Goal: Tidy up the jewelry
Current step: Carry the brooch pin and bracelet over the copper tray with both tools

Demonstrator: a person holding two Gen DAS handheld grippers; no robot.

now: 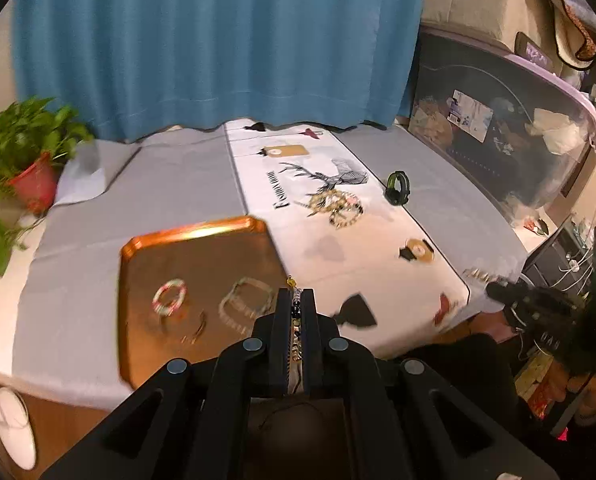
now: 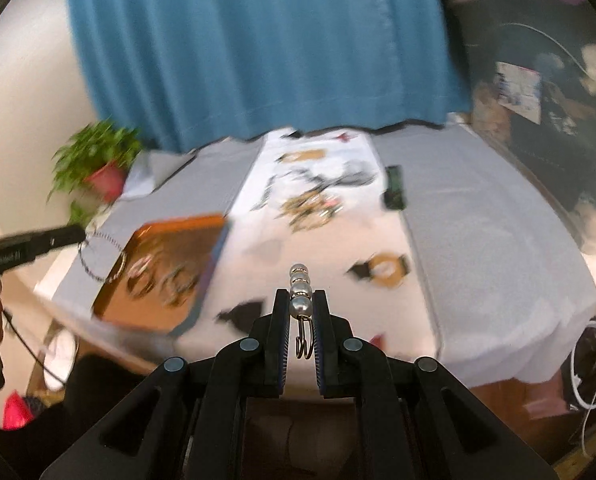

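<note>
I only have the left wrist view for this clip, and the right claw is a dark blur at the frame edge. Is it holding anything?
Observer: Yes. The right wrist view shows the right claw shut on a short pearl string, with pearls sticking out past the tips.
Reviewer: Just pearls?
Observer: No. Two wire hooks hang from its near end, between the fingers.
Reviewer: The left claw pinches a beaded strand. How much hangs free?
Observer: A whole open loop of it dangles from that claw, beside the left corner of the copper tray.
</note>
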